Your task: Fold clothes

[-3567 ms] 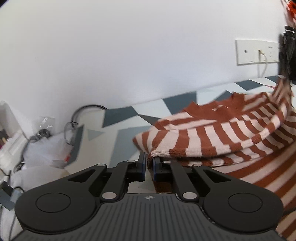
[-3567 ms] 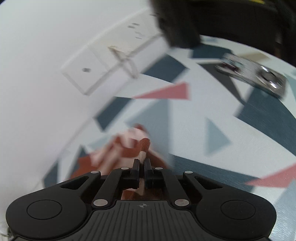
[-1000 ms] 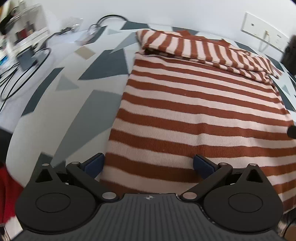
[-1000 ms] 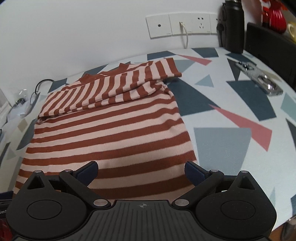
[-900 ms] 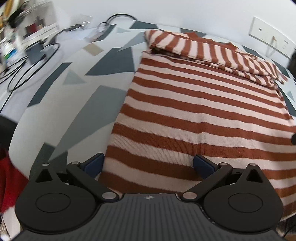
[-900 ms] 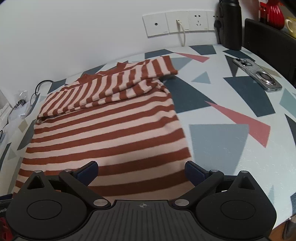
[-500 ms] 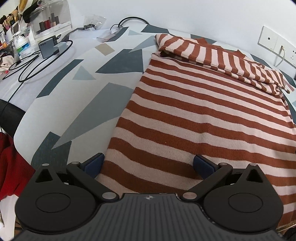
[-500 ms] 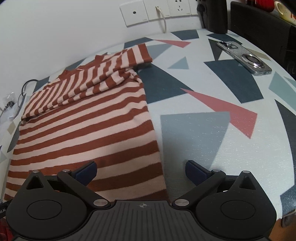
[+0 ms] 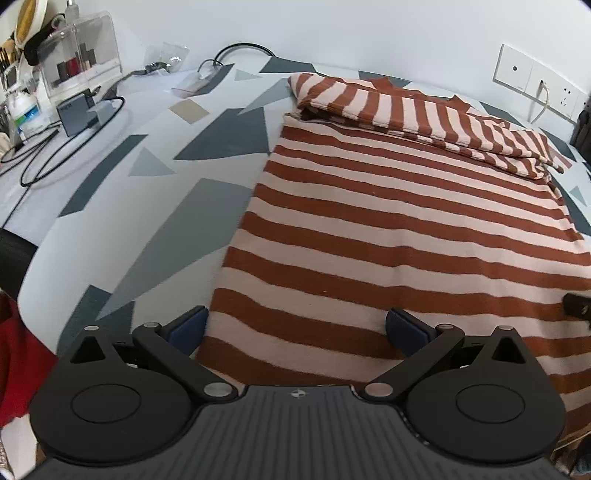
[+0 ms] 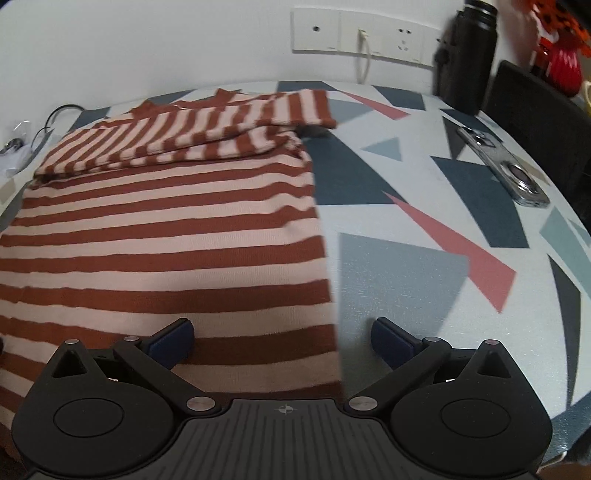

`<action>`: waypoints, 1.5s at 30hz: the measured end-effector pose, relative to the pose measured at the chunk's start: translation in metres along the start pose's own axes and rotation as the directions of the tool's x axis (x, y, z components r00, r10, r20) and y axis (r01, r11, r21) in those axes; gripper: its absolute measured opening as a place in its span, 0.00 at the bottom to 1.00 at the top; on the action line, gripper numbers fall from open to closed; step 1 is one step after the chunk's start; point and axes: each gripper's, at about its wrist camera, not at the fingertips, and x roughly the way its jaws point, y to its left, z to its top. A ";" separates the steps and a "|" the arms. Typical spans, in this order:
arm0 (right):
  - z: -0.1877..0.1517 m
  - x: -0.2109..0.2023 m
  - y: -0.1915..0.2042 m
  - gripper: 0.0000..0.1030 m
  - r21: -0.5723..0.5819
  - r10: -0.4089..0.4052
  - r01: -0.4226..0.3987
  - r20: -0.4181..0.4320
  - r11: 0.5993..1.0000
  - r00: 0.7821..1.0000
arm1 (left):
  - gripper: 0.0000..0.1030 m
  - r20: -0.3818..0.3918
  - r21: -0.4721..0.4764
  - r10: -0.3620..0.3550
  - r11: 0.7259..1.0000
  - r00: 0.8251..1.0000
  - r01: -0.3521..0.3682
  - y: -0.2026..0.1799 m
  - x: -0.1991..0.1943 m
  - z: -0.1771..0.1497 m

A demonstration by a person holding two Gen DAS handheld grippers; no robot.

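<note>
A rust-and-cream striped sweater [image 9: 388, 229] lies flat on the patterned table [image 9: 155, 206], its sleeves folded across the far end [image 9: 413, 118]. My left gripper [image 9: 295, 326] is open and empty over the sweater's near left corner. My right gripper [image 10: 282, 338] is open and empty over the near right corner of the sweater [image 10: 166, 240], straddling its right edge. A black part of the right gripper shows at the right edge of the left wrist view [image 9: 578, 305].
Cables and a charger [image 9: 79, 114], a clear organiser box [image 9: 77, 70] and plastic bags stand at the far left. A phone [image 10: 502, 170], a black bottle [image 10: 469, 55] and a dark chair stand at the right. Wall sockets [image 10: 362, 33] are behind. Red cloth [image 9: 18, 354] hangs below the left edge.
Both grippers let go of the sleeve fold at the far end, opened and drew back to the sweater's near hem. In the last second the right gripper shifted right, to the sweater's edge.
</note>
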 end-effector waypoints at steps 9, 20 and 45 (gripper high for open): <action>0.000 -0.006 0.006 0.91 -0.002 0.042 -0.042 0.004 0.999 0.999 | 0.85 0.012 0.038 -0.022 0.999 1.000 0.021 0.002 0.008 0.007; -0.010 -0.007 -0.012 0.99 0.116 -0.073 0.074 -0.010 0.991 0.997 | 1.00 0.019 0.044 -0.024 0.999 1.000 0.023 0.017 0.016 0.009; -0.007 -0.039 -0.038 0.07 0.233 0.209 -0.229 0.108 0.945 0.972 | 0.13 0.074 -0.153 -0.169 0.972 0.983 0.178 0.027 -0.033 -0.001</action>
